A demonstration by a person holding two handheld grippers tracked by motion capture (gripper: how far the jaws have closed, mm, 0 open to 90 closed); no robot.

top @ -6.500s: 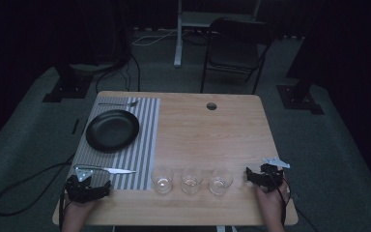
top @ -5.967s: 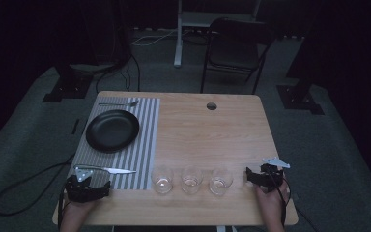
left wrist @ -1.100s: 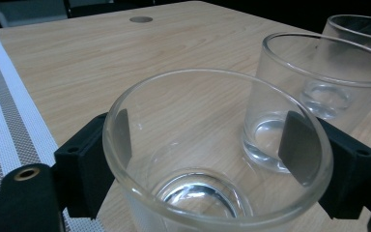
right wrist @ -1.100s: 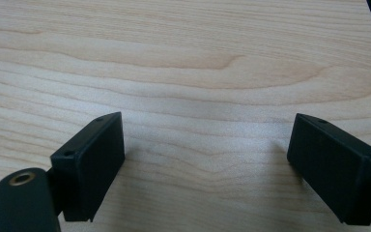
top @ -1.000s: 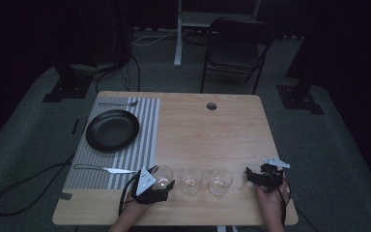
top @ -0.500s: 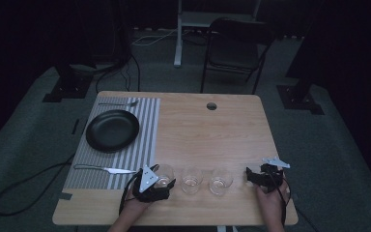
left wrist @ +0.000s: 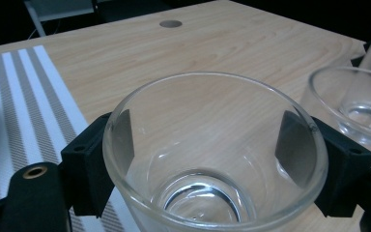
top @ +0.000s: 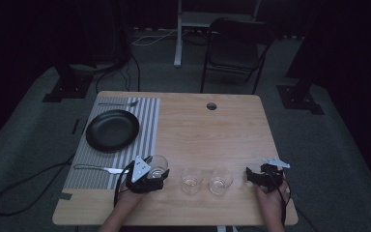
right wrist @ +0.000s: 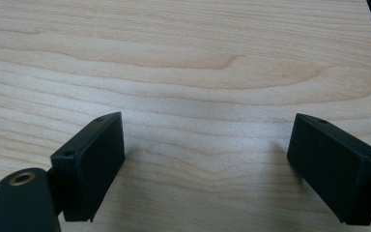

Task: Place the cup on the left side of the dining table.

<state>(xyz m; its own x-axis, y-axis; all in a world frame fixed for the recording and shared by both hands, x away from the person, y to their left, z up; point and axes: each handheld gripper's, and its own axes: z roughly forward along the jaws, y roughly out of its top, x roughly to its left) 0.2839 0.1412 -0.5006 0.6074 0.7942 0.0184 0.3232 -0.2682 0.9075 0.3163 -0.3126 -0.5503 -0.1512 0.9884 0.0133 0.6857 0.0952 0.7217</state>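
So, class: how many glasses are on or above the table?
3, all near the front edge. One glass is gripped in the left gripper beside the striped mat; a middle glass and a right glass stand alongside. None looks hidden.

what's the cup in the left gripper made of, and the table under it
The cup looks like clear, smooth glass: the wood grain and the left gripper pads show through its wall. The table looks like light wood or wood-look laminate with a matte finish, judging by its grain lines.
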